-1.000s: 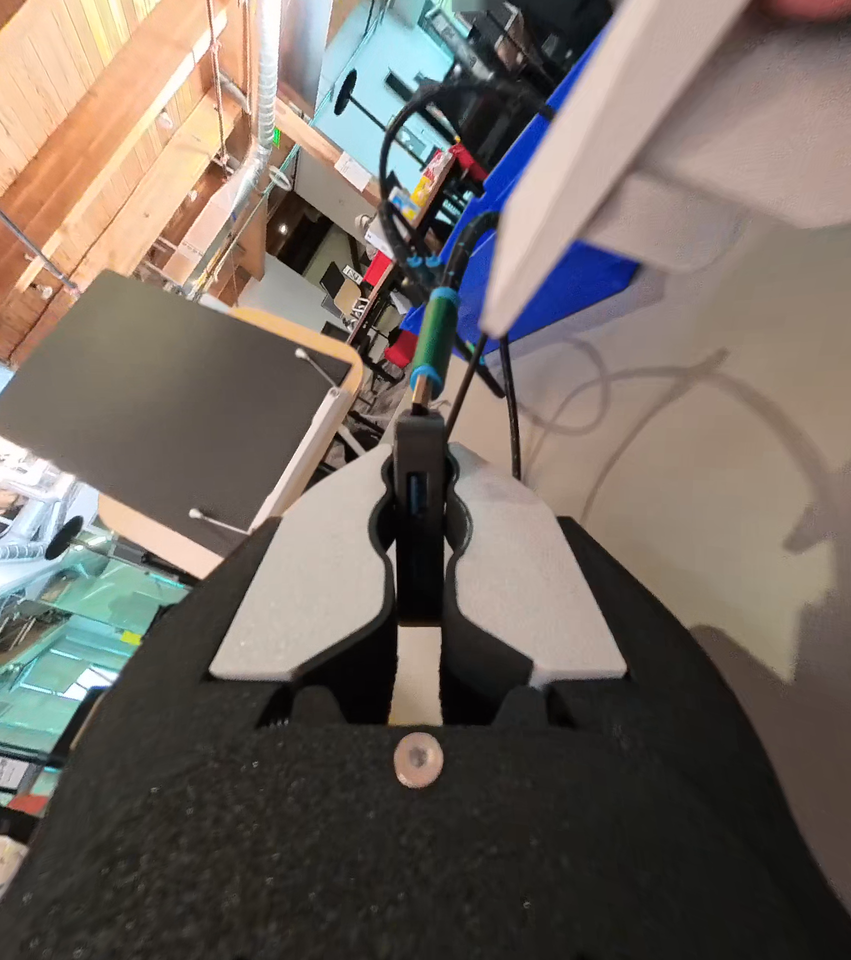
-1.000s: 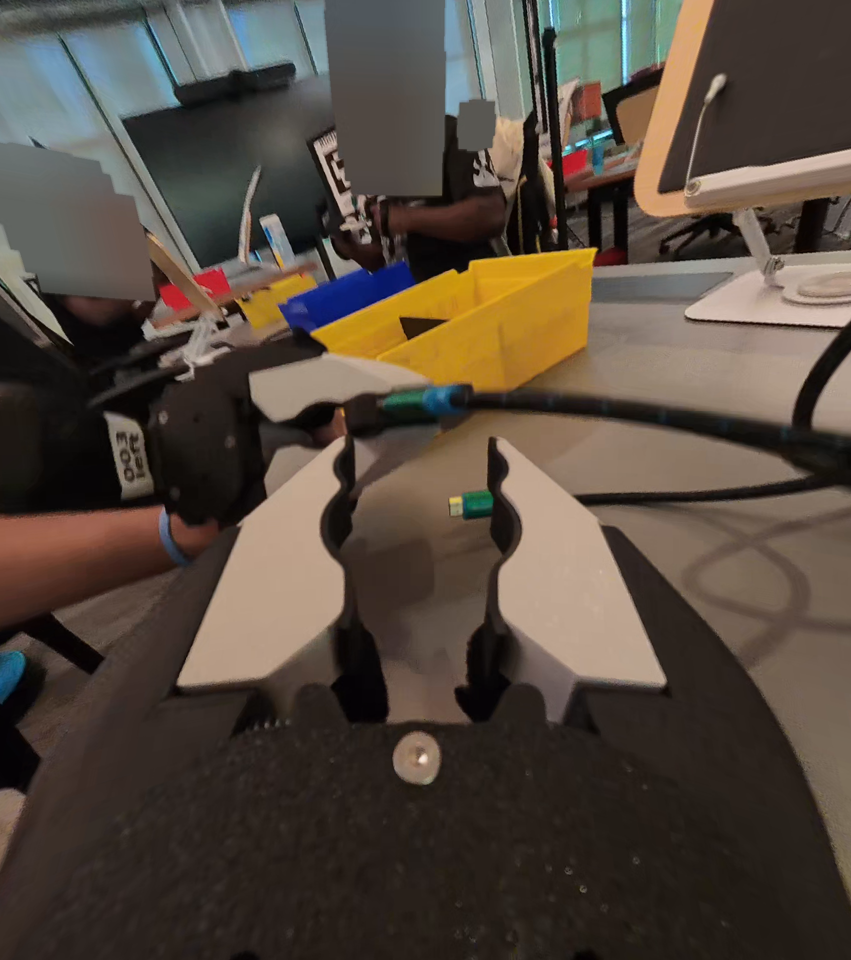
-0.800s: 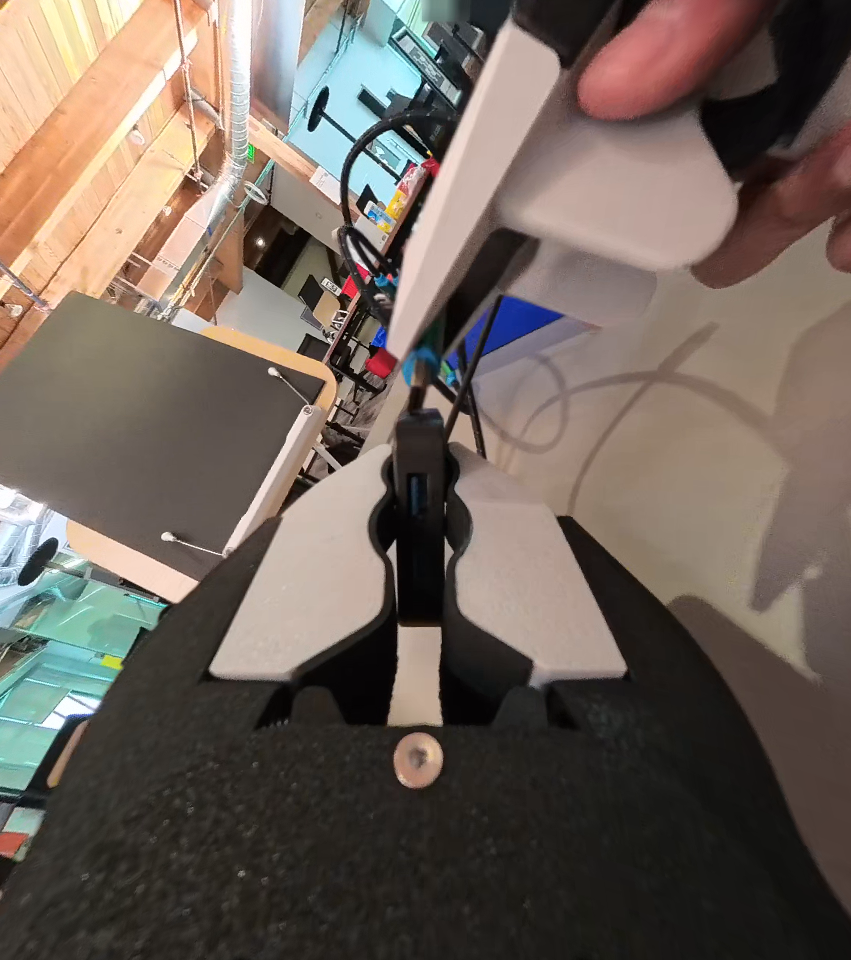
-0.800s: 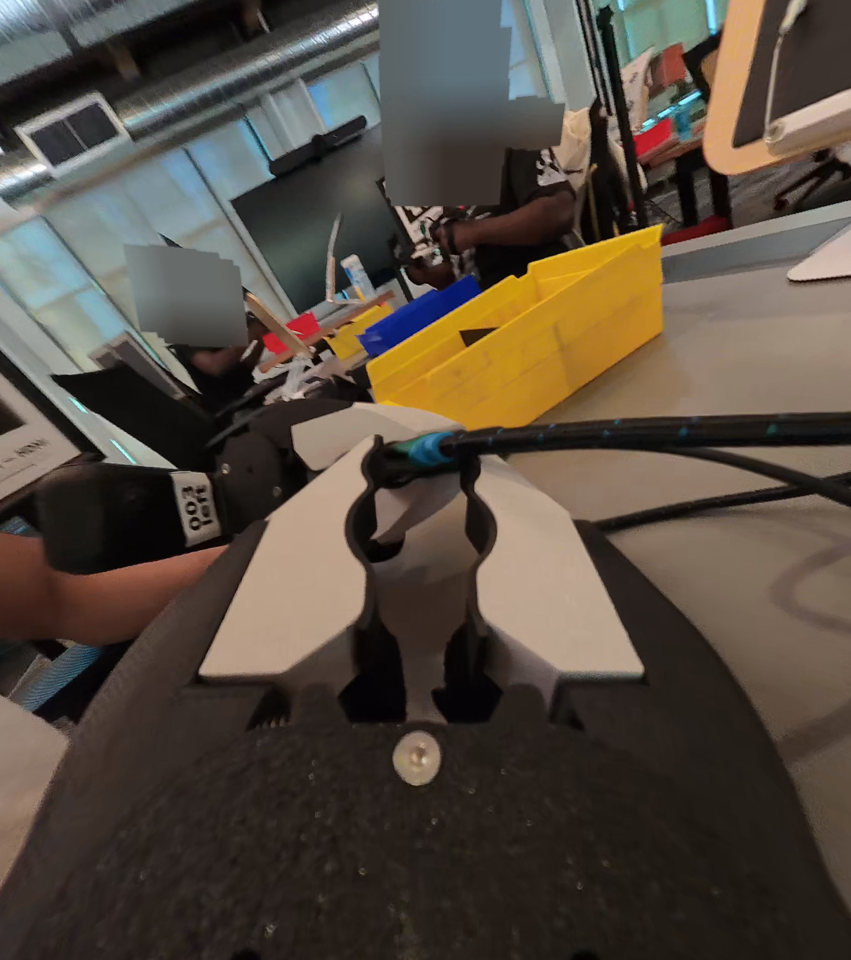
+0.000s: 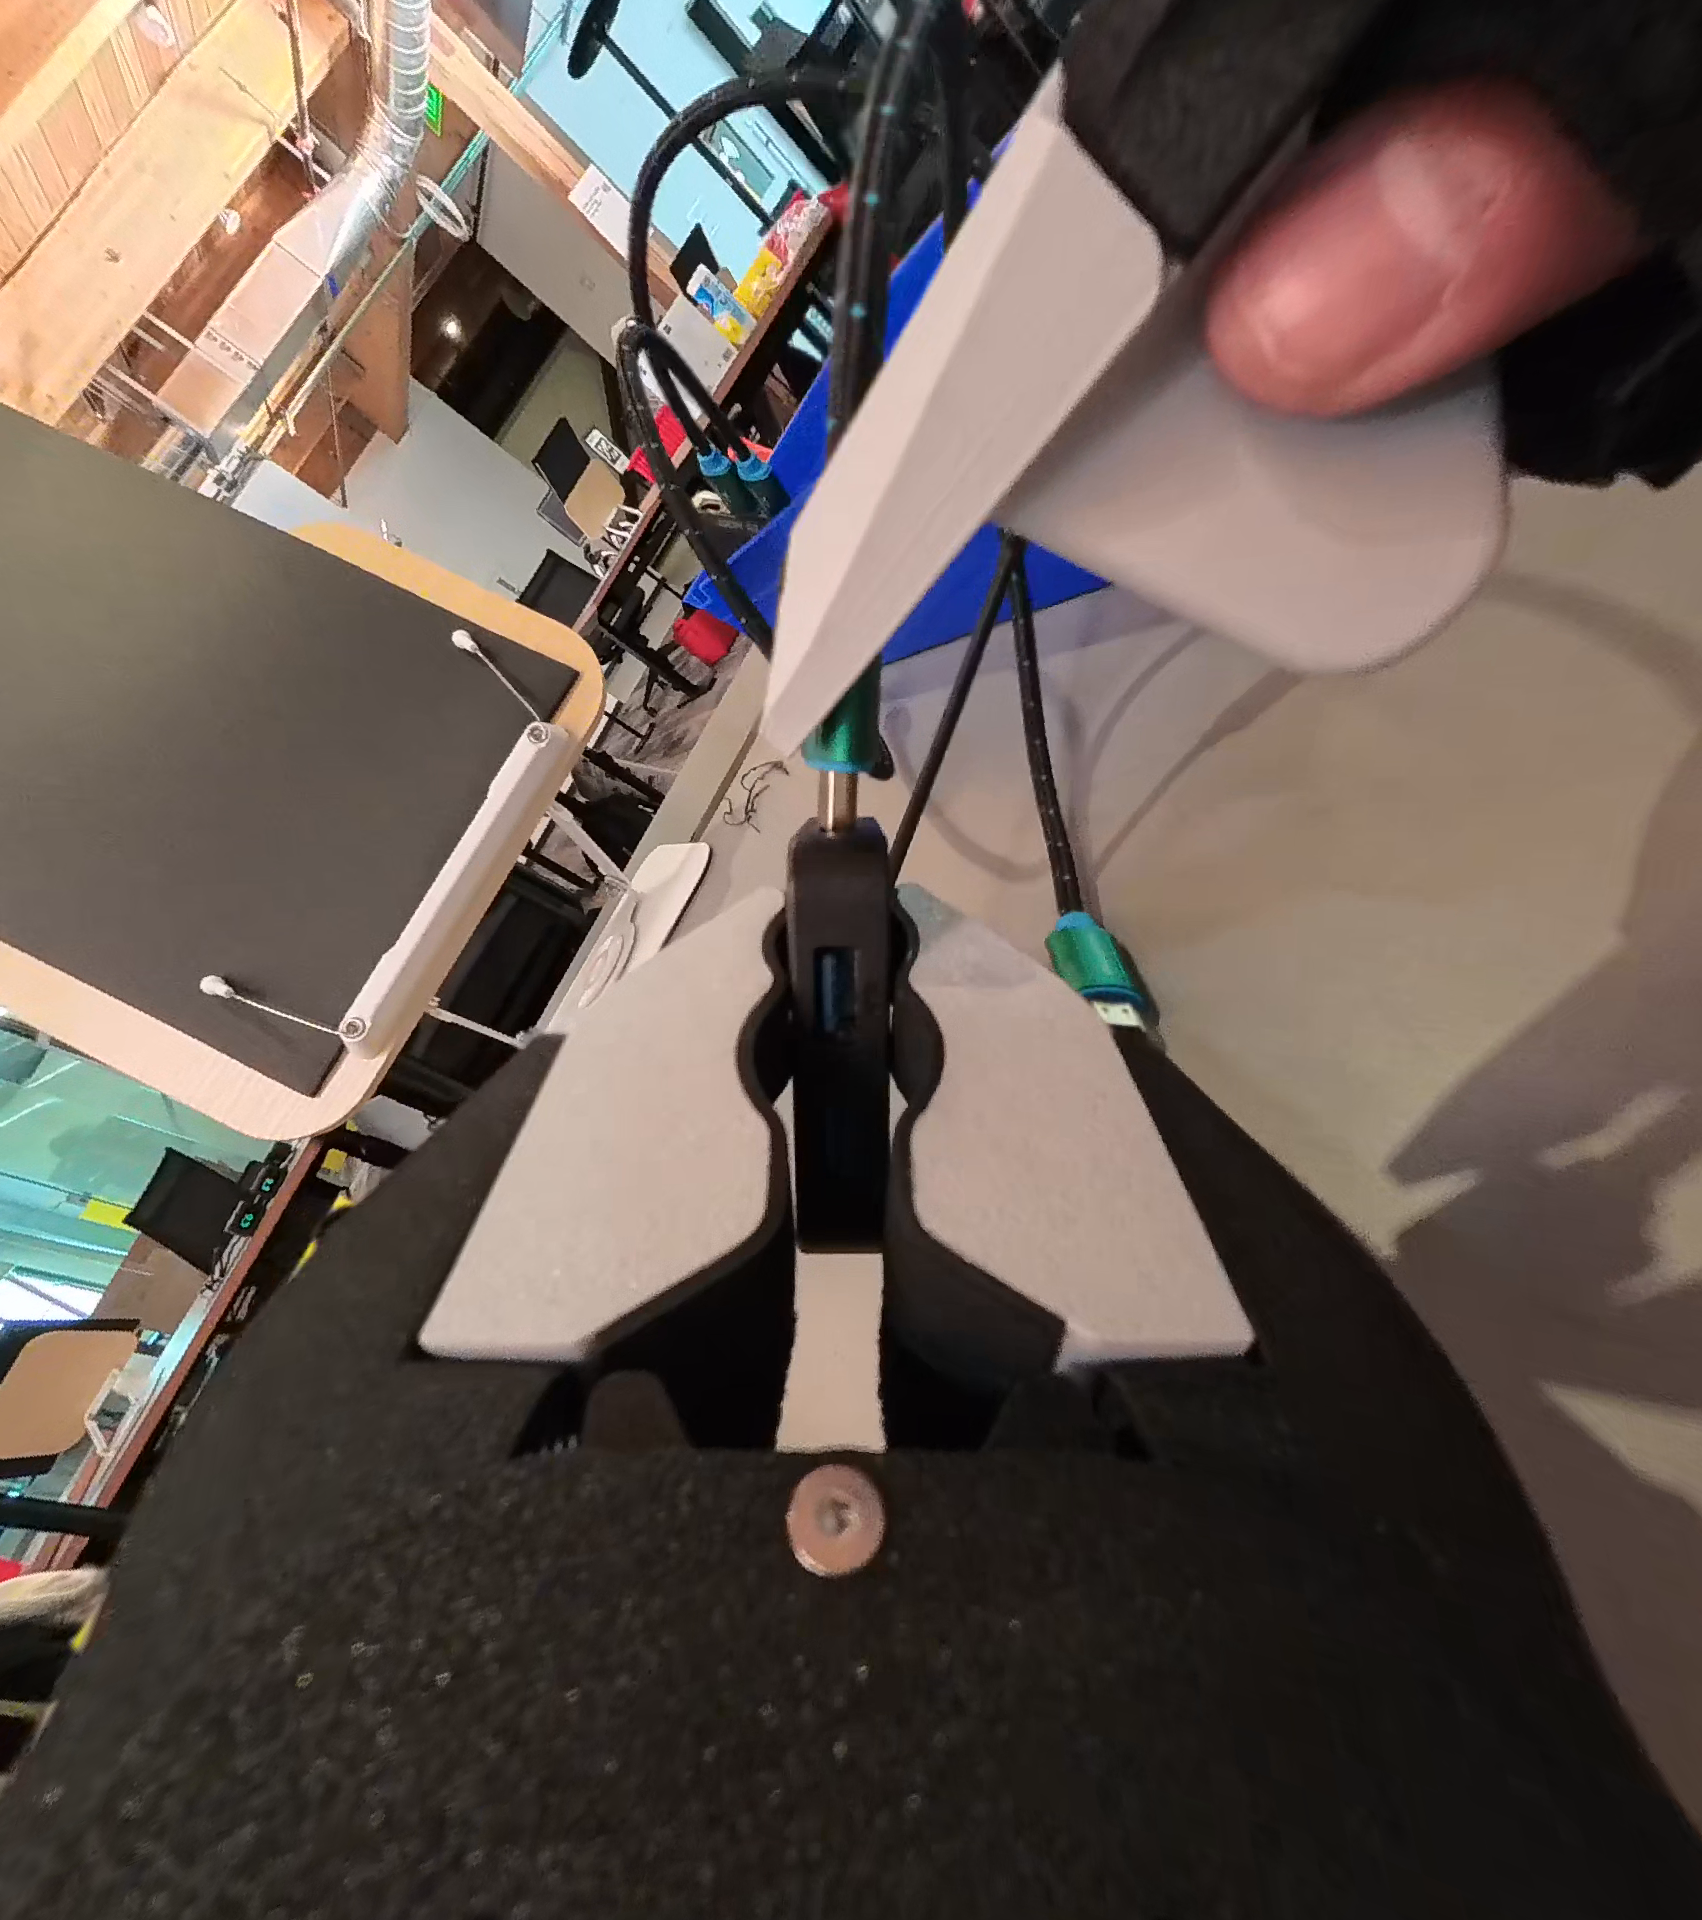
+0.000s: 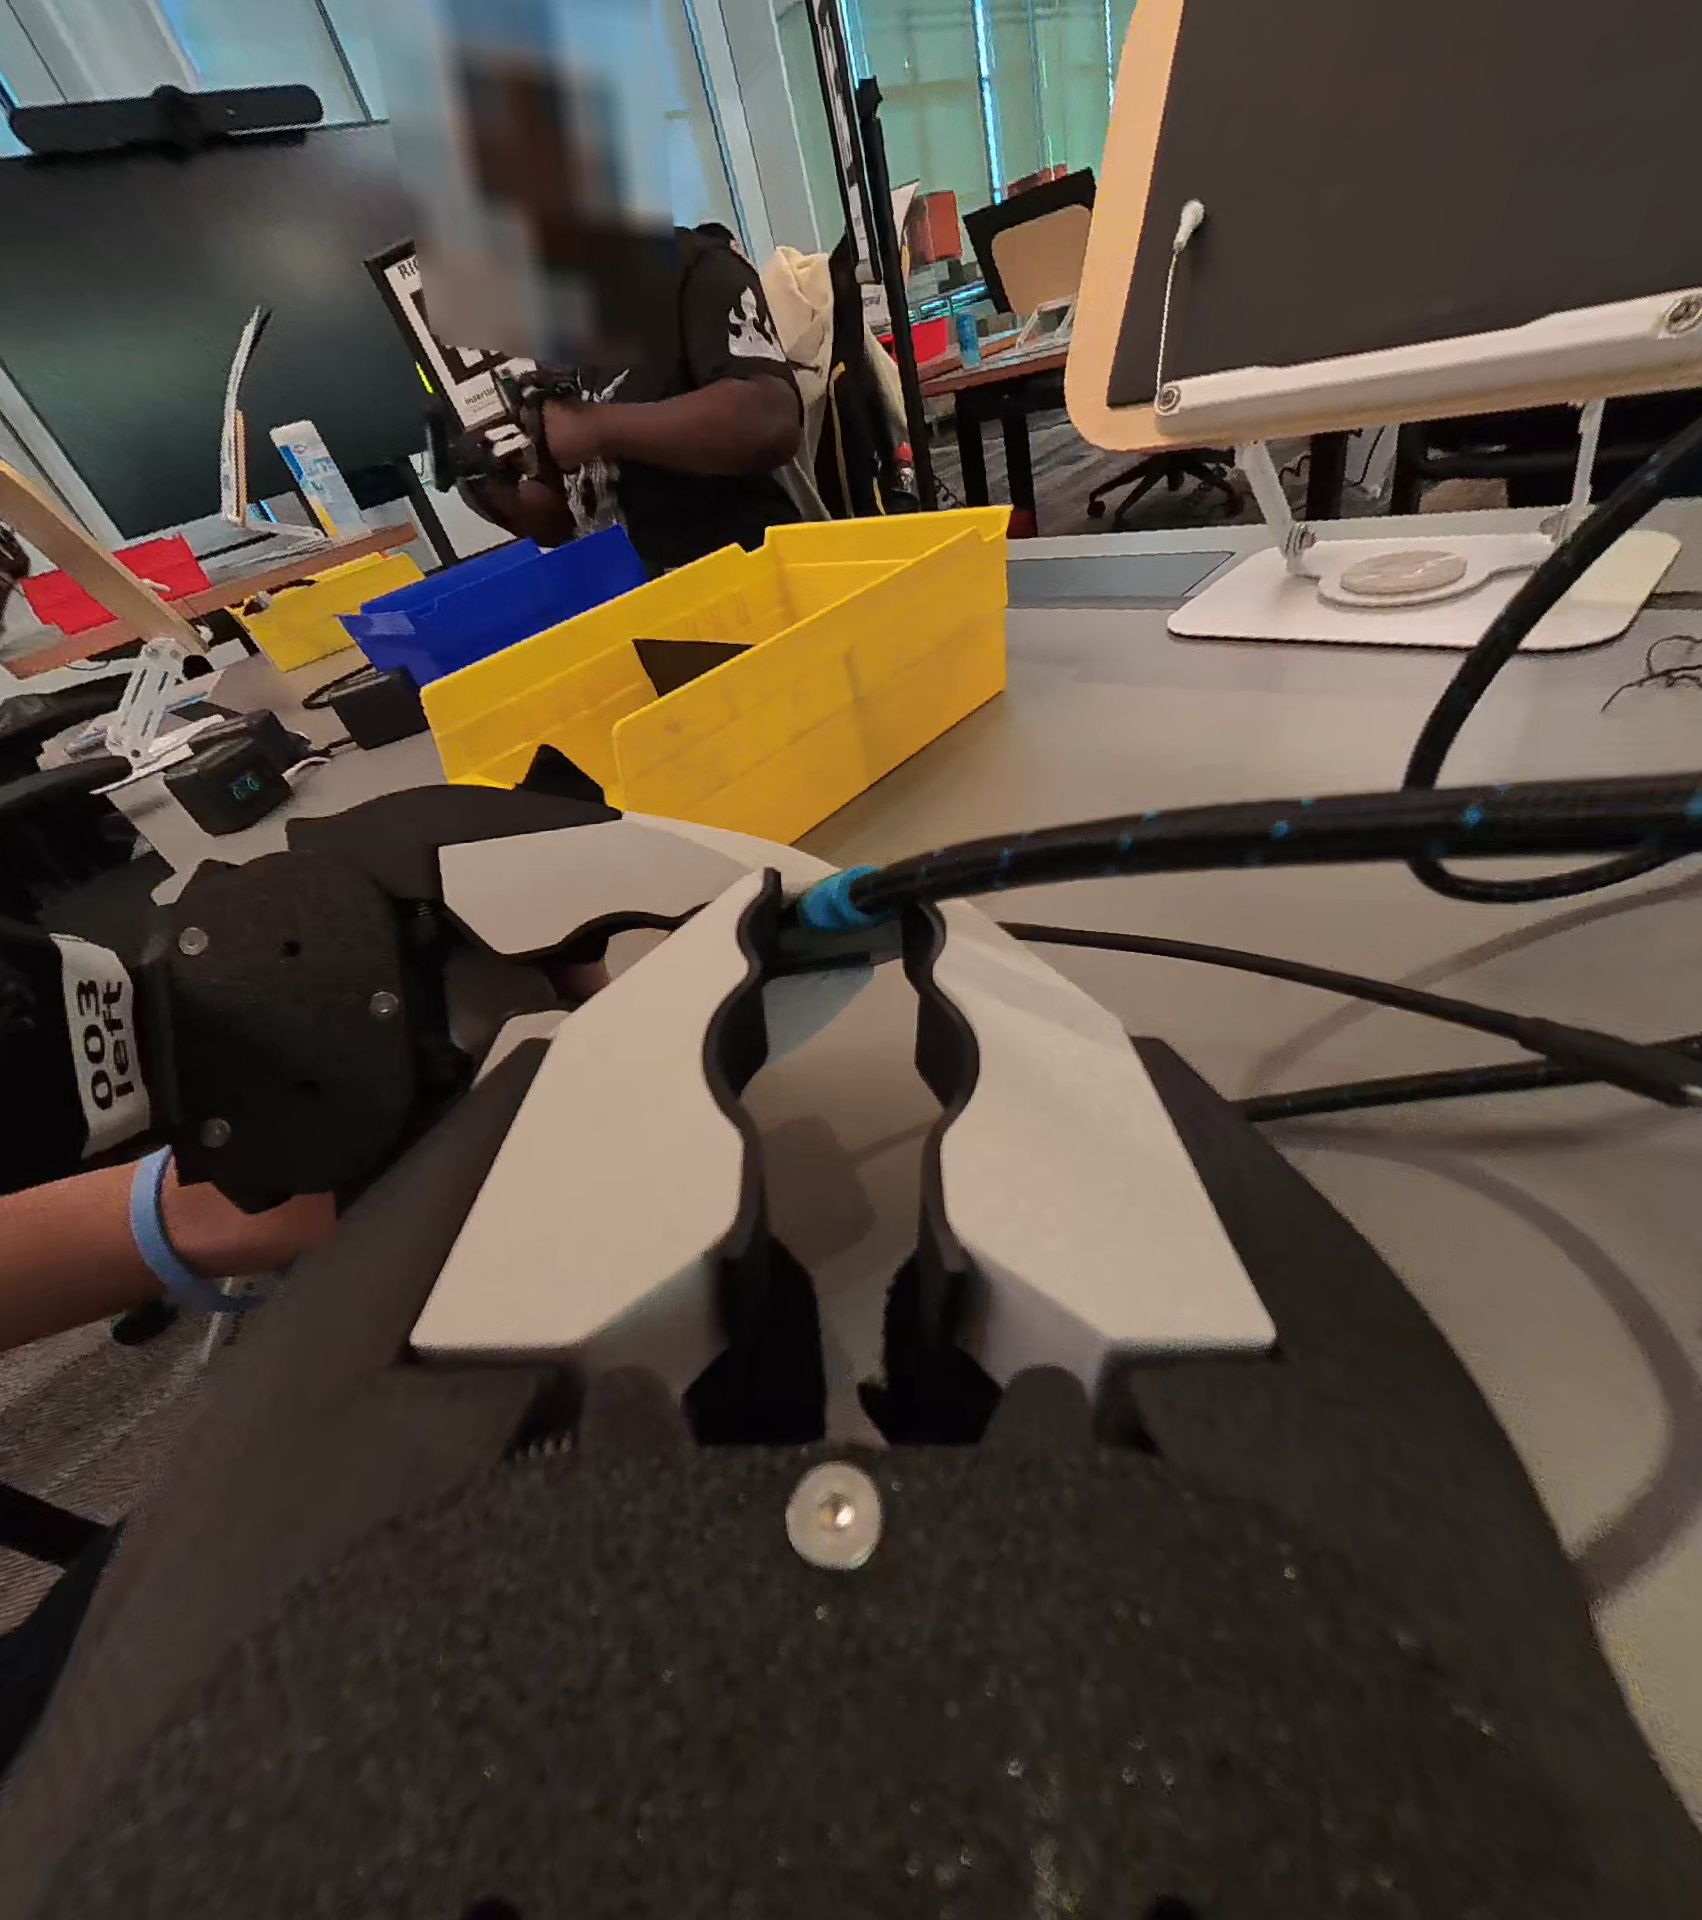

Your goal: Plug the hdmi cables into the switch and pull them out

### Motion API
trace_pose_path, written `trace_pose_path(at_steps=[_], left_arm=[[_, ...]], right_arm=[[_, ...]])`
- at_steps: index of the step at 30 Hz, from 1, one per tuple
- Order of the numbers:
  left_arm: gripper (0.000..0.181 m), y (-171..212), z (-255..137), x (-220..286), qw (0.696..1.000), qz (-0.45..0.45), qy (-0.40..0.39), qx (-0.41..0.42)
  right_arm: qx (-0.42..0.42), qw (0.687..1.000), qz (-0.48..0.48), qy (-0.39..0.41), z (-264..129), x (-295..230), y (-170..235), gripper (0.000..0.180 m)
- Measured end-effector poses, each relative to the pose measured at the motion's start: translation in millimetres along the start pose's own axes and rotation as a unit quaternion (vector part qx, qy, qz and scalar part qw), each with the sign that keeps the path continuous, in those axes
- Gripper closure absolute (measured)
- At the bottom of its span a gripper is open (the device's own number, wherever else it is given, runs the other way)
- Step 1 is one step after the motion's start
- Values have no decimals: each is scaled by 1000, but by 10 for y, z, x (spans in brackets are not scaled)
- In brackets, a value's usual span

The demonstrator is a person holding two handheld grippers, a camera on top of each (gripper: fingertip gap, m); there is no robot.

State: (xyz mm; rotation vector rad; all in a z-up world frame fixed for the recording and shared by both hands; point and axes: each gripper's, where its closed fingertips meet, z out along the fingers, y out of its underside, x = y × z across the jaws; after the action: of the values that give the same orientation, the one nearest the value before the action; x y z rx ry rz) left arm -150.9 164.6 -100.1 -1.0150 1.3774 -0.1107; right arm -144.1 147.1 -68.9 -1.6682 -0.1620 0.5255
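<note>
Since a second ago the right gripper (image 6: 831,925) has come in from open and clear of the cable to narrow on the plug (image 5: 842,732), its tips at the blue collar (image 6: 836,902); we cannot confirm the pads are fully seated, but the jaws sit close either side of the plug body. The left gripper (image 5: 839,1039) stays clamped on the switch (image 5: 836,1049), a slim black block held upright between its fingers, far end toward the plug. In the left view the metal tip (image 5: 834,802) shows bare between green shell and switch, where earlier the shell sat nearer the port: we judge the plug partly seated, either going in or starting out, and cannot tell which. Next move calls for a straight push or pull along the port axis, the left hand bracing. Around: a second plug (image 5: 1101,971), green with blue collar, lies loose on the table (image 5: 1449,935) just right of the left gripper; a thin black cable (image 6: 1398,1023) with a small end lies right of the right gripper; a yellow bin (image 6: 774,665) and blue bin (image 6: 504,608) stand far left, a stand (image 6: 1429,592) far right. The braided cable (image 6: 1346,821) arcs across to the right and may drag sideways on the plug; the loose cables could snag.
</note>
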Motion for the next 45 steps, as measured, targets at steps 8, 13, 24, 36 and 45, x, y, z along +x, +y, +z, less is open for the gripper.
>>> trace_pose_path(at_steps=[8, 13, 24, 36, 45], left_arm=[[167, 56, 26, -25, 999, 19, -17, -19], [167, 88, 44, -24, 995, 86, -37, -26], [167, 39, 31, -12, 995, 90, -34, -22], [167, -26, -10, -63, 999, -41, 9, 26], [167, -10, 2, 4, 999, -32, 21, 20]], right_arm=[[-15, 995, 95, -11, 18, 23, 75, 158], [-40, 991, 126, -9, 35, 47, 137, 159], [-61, 980, 186, -44, 38, 27, 127, 161], [-6, 989, 44, -141, -70, -104, -127, 150], [-47, 990, 36, -130, -28, -77, -5, 159]])
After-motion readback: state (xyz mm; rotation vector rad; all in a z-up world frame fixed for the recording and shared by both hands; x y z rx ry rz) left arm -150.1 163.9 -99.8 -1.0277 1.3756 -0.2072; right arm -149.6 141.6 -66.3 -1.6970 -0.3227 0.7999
